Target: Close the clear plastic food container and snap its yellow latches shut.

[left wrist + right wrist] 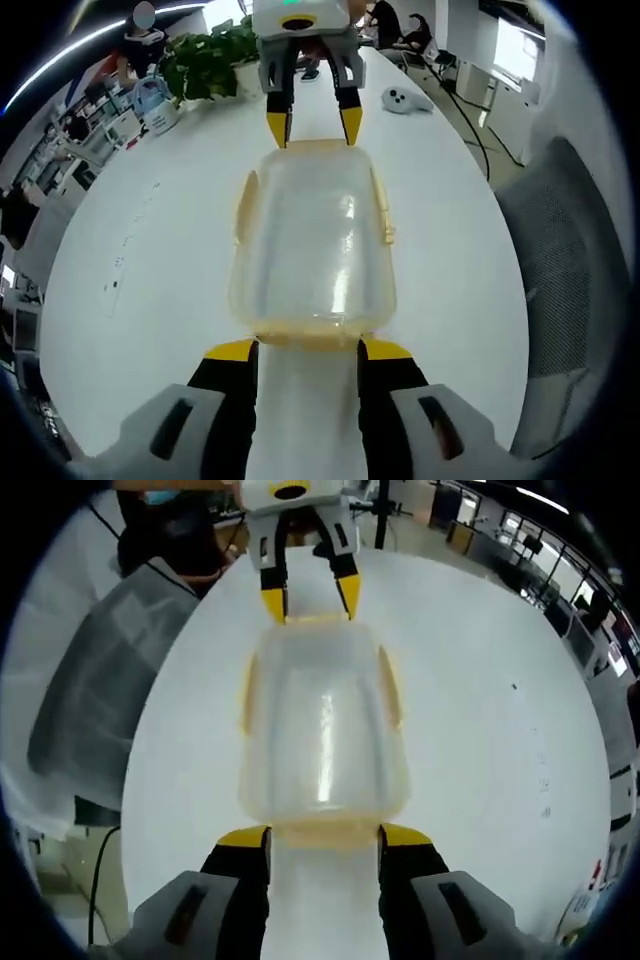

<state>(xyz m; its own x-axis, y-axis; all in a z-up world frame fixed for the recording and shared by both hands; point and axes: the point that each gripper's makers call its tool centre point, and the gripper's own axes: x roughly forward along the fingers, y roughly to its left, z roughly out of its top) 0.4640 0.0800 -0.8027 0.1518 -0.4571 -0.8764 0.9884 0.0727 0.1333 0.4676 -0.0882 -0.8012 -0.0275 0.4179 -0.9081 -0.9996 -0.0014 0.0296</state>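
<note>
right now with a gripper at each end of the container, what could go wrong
1. The container sits loose on the smooth white table; if the left gripper and right gripper press unevenly from opposite ends, it may slide or twist.
2. The side latches look flared outward, so they likely are not snapped; end pressure alone may leave them open.
3. The walls are thin clear plastic, so a hard squeeze could flex them and pop the lid askew.

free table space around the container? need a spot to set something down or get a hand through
Bare white table runs along both long sides of the clear plastic food container with yellow latches, out to the table edges. Both short ends are crowded: left gripper and right gripper face each other there, fingers open at the end latches. The far end by the potted green plant and white controller is cluttered.
</note>
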